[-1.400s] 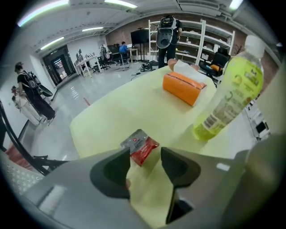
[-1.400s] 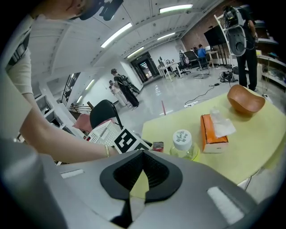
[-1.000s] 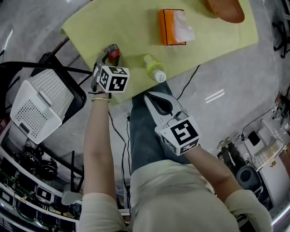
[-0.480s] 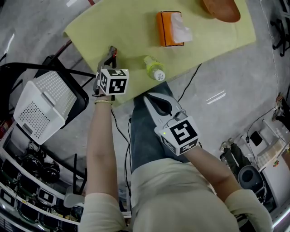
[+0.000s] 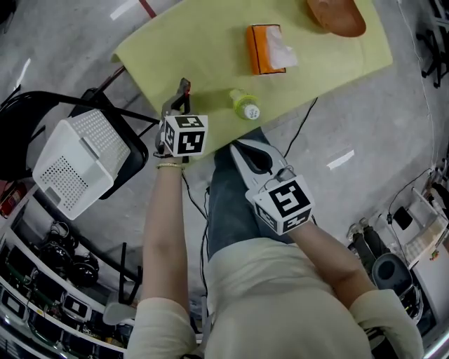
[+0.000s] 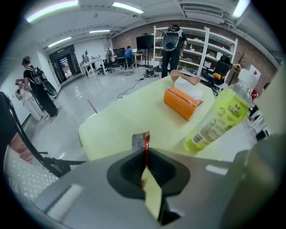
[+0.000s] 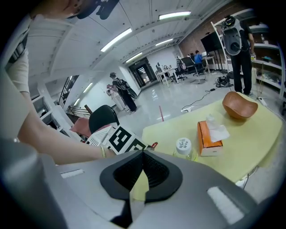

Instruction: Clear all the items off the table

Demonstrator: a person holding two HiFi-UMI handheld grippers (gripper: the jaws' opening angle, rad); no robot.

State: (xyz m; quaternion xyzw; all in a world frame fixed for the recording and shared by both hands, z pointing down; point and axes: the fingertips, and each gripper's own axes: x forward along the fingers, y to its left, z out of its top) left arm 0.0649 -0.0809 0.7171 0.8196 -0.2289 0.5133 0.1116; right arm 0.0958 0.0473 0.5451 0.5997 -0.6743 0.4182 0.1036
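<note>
Left gripper (image 6: 145, 154): pinching a packet (image 6: 139, 141) above the near-left corner of the table (image 5: 210, 42).
Right gripper (image 7: 143, 154): pressed together, empty, over the lap.
Progress: early, by the look; first item only just in hand.
Remaining: bottle (image 5: 245, 105) by the front edge, tissue box (image 5: 266, 48), bowl (image 5: 335, 15) at the far edge.
Room: basket (image 5: 74, 165) on a chair to the left; open air between.
</note>
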